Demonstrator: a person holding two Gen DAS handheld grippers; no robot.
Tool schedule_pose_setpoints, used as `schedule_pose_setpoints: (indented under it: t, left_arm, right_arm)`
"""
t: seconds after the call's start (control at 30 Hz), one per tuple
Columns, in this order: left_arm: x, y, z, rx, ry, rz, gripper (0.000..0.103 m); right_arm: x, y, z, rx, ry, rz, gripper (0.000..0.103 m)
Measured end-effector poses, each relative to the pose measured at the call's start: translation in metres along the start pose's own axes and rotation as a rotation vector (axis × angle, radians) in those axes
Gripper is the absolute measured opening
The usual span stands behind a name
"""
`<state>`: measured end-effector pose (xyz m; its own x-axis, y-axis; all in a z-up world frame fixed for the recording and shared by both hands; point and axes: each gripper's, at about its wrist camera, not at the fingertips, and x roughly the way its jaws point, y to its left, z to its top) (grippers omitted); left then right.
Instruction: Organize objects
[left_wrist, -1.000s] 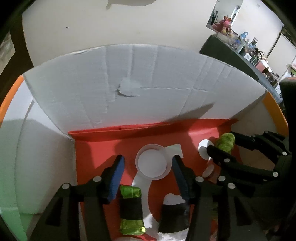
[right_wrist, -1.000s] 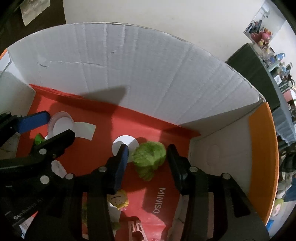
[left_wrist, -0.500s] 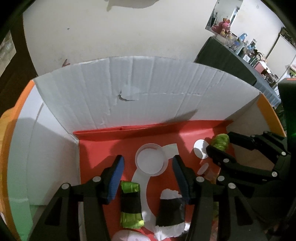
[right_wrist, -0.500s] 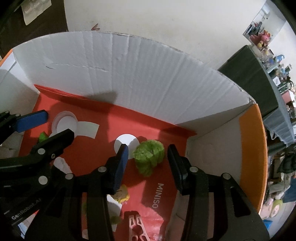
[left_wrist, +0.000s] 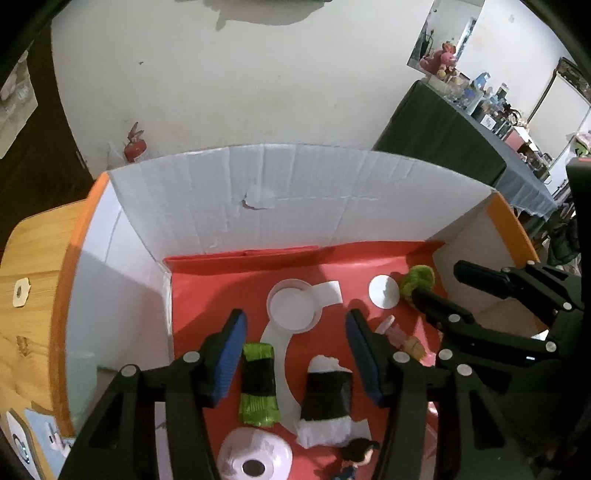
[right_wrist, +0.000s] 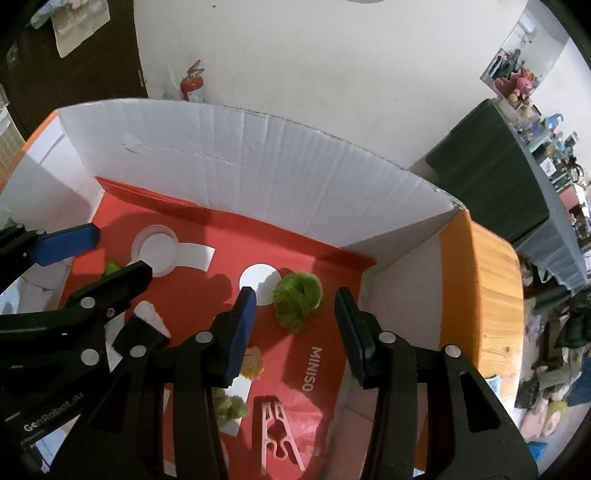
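Below, green sushi roll (left_wrist: 257, 384) — long axis toward the back wall; left hand-held gripper (left_wrist: 295, 354) opening, right (right_wrist: 293, 325) parted, both empty.

Two matte black handheld tools are showing angular, truss-like arms studded with round silver screws: the left tool (left_wrist: 293, 354) and right tool (right_wrist: 295, 328) are each wearing blue pads (left_wrist: 231, 354) inside their fingers, with white "GenRobot.AI" lettering (right_wrist: 51, 415) running along one arm.
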<state>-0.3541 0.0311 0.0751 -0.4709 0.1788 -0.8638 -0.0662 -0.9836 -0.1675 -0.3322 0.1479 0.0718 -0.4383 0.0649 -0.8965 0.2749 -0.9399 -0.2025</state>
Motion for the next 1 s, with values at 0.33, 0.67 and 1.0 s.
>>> schedule_pose_setpoints:
  t: [0.33,0.67,1.0]
  left_arm:
    - [-0.036,-0.001,-0.008,0.012,-0.05,0.009,0.069]
    - [-0.072,-0.003,-0.024,0.025,-0.112,0.029,0.074]
    - [-0.109,-0.001,-0.031,0.032,-0.211,0.067,0.084]
  right_arm:
    - [-0.031,0.001,-0.003,0.026,-0.054,0.016,0.052]
    - [-0.058,-0.003,0.0,0.045,-0.127,0.018,0.069]
    - [-0.077,-0.011,-0.002,0.066,-0.192,0.04,0.077]
